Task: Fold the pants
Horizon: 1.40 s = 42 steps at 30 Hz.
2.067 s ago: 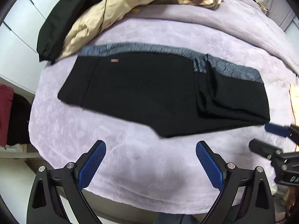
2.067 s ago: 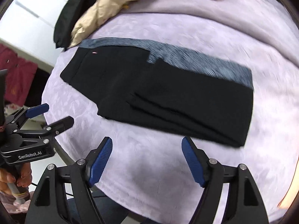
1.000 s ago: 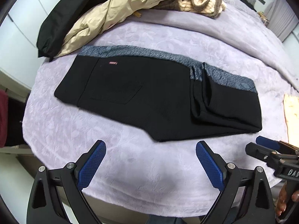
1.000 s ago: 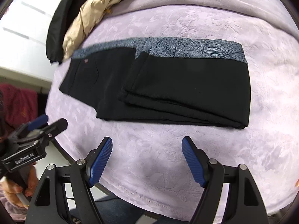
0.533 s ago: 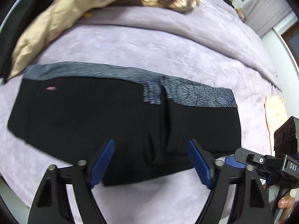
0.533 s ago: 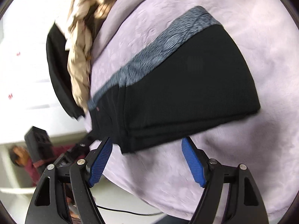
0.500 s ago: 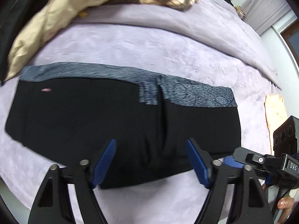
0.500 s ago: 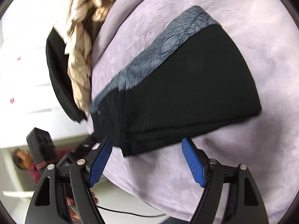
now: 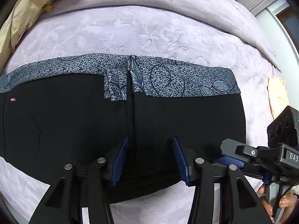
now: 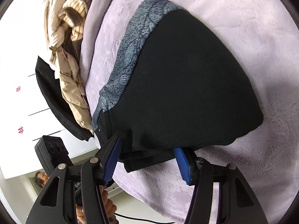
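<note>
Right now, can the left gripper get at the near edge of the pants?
Probably yes. The left gripper is open, its fingers standing over the near edge of the pants on the bed. Nothing lies between. The right gripper works beside it, at the folded end.

Readable marks

White letters "DAS" stand on the right gripper [image 9: 231,163] body at the left wrist view's right edge (cut off there); nothing else reads.
</note>
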{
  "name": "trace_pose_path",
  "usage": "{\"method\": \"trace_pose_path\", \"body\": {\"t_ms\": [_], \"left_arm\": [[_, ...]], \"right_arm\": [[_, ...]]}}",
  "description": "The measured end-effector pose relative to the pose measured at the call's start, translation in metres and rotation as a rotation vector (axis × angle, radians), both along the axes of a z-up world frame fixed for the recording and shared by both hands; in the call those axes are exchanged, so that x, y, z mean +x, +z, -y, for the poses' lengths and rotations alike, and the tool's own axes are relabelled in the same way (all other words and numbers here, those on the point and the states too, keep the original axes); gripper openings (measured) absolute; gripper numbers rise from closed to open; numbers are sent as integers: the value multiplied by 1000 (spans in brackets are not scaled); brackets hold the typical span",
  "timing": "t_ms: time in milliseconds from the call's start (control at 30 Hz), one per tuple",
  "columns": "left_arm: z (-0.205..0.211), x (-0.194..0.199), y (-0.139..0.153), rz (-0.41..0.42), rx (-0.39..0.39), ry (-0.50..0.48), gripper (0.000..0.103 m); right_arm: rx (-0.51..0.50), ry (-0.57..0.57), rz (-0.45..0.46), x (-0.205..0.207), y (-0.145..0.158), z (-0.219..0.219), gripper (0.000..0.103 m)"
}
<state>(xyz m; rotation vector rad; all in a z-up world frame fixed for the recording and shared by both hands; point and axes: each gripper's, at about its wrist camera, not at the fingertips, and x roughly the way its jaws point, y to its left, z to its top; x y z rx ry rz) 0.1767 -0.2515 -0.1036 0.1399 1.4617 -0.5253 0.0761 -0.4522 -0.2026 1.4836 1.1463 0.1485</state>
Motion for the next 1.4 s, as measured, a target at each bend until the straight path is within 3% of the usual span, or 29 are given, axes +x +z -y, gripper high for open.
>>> {"method": "trace_pose_path", "body": {"t_ms": [300, 433, 467, 500, 567, 600, 1000, 1100, 1267, 1400], "left_arm": [[2, -1, -2, 6, 16, 6, 51], [3, -1, -3, 7, 22, 2, 51], [3, -1, -3, 8, 24, 1, 51], [4, -1, -3, 11, 25, 0, 51], [3, -1, -1, 15, 23, -1, 51], [2, -2, 0, 14, 23, -1, 51], [4, -3, -2, 20, 27, 1, 51], [4, -3, -3, 30, 46, -2, 39], [-4, -2, 0, 23, 22, 11, 35], [-14, -7, 16, 53, -6, 6, 35]], "right_arm": [[-32, 40, 40, 4, 2, -2, 60], [-6, 6, 26, 6, -5, -1, 60], [-1, 1, 22, 5, -6, -1, 55], [-10, 4, 12, 5, -7, -1, 38], [-19, 17, -7, 4, -10, -1, 18], [-11, 13, -3, 3, -12, -1, 16], [-9, 30, 6, 6, -10, -2, 19], [-21, 31, 1, 7, -9, -3, 19], [-80, 66, 18, 12, 1, -6, 10], [-109, 102, 61, 17, 18, -6, 9]]}}
